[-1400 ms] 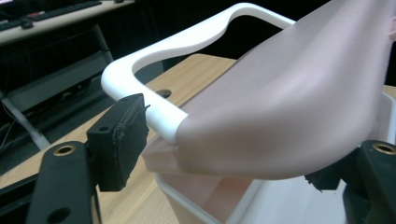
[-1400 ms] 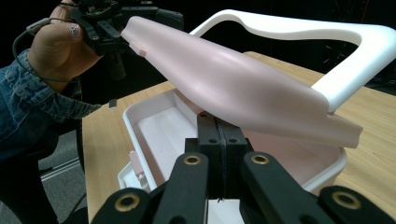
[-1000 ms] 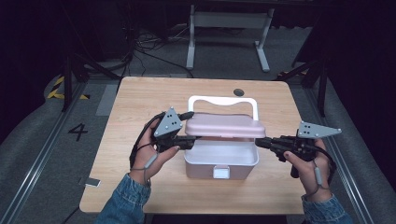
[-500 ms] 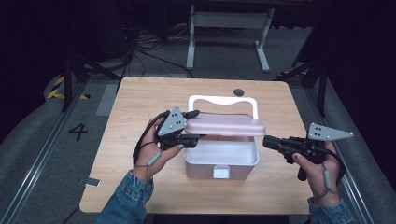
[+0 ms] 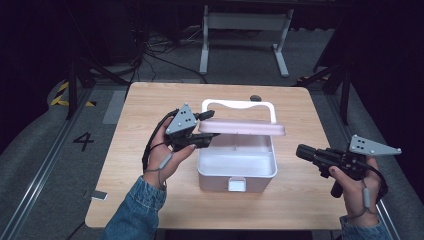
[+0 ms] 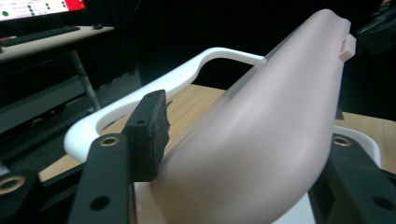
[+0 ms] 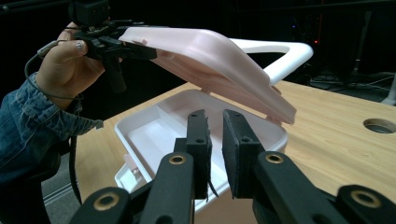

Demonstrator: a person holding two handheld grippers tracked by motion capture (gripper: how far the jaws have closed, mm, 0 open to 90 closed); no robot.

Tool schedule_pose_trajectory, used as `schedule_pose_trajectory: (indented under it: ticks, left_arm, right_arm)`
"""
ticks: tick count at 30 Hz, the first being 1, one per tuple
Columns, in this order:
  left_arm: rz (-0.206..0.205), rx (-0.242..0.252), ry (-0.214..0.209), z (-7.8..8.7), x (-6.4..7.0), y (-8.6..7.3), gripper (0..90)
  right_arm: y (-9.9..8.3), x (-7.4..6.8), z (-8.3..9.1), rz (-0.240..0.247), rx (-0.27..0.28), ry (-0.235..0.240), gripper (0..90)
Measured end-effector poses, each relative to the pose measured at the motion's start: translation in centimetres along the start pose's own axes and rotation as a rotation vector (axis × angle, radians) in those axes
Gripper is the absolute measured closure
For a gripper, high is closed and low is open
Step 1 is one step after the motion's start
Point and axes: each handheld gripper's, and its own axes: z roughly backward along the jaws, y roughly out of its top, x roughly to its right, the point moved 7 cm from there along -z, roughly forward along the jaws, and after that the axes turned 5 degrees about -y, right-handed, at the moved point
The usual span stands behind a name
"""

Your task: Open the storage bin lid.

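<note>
A white box (image 5: 220, 182) stands in the middle of the table, with a white handle (image 5: 239, 105) at its far side. Its pink lid (image 5: 245, 127) is hinged up and held about level above the box's far half. My left gripper (image 5: 211, 128) is shut on the lid's left edge; the left gripper view has the lid (image 6: 261, 140) between the jaws. My right gripper (image 5: 301, 151) hovers to the right of the box, apart from it. Its jaws (image 7: 215, 140) stand nearly together with nothing between them and point at the box's empty inside (image 7: 154, 135).
The wooden table (image 5: 150, 105) has a round cable hole (image 5: 255, 98) near its far edge, behind the handle. A small grey tag (image 5: 98, 195) lies at the front left corner. A white metal stand (image 5: 245, 25) is on the floor beyond the table.
My right gripper has drawn back from the box's right side toward the table's right edge. My left gripper has raised the lid a little higher.
</note>
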Motion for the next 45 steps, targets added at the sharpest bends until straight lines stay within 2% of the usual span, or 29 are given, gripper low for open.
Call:
schedule_pose_trajectory:
  ticks: [5,9,15,22,33,38,40,45]
  left_arm:
    - [-0.004,-0.002,0.023,-0.1,-0.9,0.3,54.0]
    - [0.03,-0.005,0.017,-0.2,-1.4,0.5,56.7]
    - [0.056,-0.004,0.02,-0.4,-2.1,0.9,57.4]
    - [0.067,0.009,0.051,-1.0,-3.5,1.3,58.6]
    - [0.1,0.011,0.088,-1.9,-5.3,1.7,59.3]
    - [0.123,-0.019,0.098,-2.6,-6.6,1.9,60.1]
    - [0.13,-0.026,0.1,-2.8,-7.0,1.9,60.3]
    - [0.153,-0.034,0.107,-3.4,-8.0,1.8,60.4]
  right_arm:
    - [0.2,0.5,0.6,-0.004,0.011,-0.021,81.3]
    - [0.3,0.7,0.6,-0.007,0.015,-0.025,81.1]
    - [0.1,1.2,0.7,-0.002,0.007,-0.038,80.6]
    - [0.0,2.1,1.1,-0.01,0.01,-0.066,80.3]
    - [-0.3,2.7,1.2,-0.023,0.004,-0.079,79.1]
    - [-0.4,3.3,1.6,-0.029,0.007,-0.098,77.5]
    - [-0.5,3.7,1.7,-0.037,-0.012,-0.109,75.0]
    - [-1.1,4.7,1.6,-0.023,-0.04,-0.153,71.4]
